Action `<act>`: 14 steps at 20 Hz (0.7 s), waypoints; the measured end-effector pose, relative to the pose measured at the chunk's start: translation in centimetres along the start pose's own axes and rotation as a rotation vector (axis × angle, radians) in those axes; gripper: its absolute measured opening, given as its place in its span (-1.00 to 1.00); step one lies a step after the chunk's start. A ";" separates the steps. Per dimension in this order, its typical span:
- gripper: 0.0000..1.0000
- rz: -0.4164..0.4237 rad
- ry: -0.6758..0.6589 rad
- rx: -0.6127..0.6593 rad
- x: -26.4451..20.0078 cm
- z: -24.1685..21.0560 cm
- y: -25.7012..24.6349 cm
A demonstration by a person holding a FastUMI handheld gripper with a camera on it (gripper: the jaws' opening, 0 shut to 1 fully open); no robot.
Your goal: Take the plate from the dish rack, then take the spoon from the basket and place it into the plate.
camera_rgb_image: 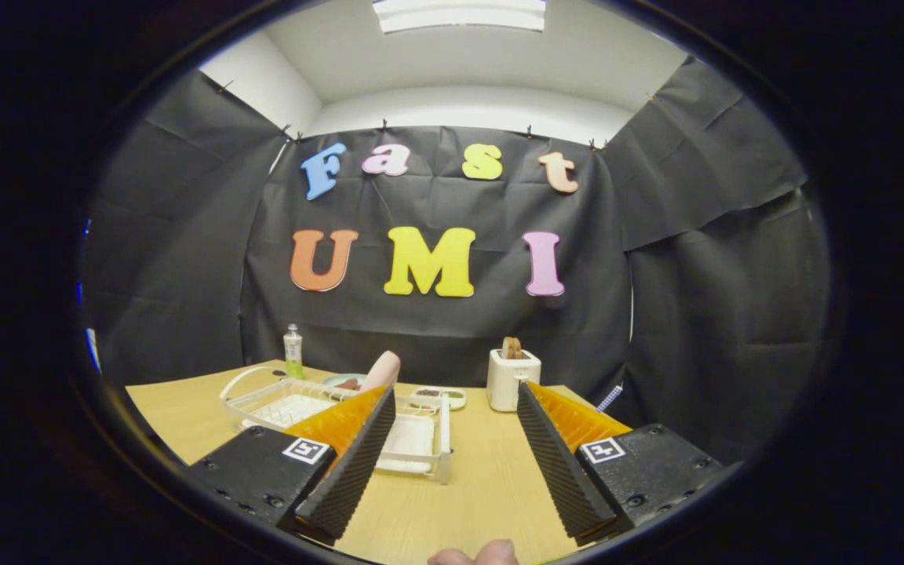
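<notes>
My gripper [456, 396] is open above the wooden table [483, 479], with nothing between its two ribbed fingers [358, 451]. Just ahead of the left finger lies a white dish rack [417, 439]. A pink plate [383, 369] stands upright at the rack's far side, its lower part hidden behind the left fingertip. A white wire basket [267, 396] with a handle sits to the left of the rack. I cannot make out the spoon in it.
A white toaster [508, 378] with bread in it stands beyond the right finger. A small dish [440, 395] with dark bits lies between rack and toaster. A clear bottle [293, 351] stands at the table's far left. A person's fingertips [475, 555] show at the table's near edge.
</notes>
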State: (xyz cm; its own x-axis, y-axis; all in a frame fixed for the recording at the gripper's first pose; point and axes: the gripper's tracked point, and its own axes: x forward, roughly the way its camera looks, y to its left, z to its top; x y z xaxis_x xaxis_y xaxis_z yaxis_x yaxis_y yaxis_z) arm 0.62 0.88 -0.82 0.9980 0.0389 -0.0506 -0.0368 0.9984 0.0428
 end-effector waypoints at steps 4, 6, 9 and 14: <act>1.00 0.010 0.026 -0.003 0.9 0.4 0.0; 1.00 0.030 0.050 -0.008 1.7 1.1 0.1; 1.00 0.057 0.092 -0.018 3.6 3.0 0.4; 1.00 0.133 0.165 -0.034 7.5 7.3 2.6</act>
State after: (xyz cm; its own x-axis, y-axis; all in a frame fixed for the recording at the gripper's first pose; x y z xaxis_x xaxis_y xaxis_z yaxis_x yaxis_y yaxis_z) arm 8.36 3.46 6.16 0.9623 0.1735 -0.2095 -0.1718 0.9848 0.0268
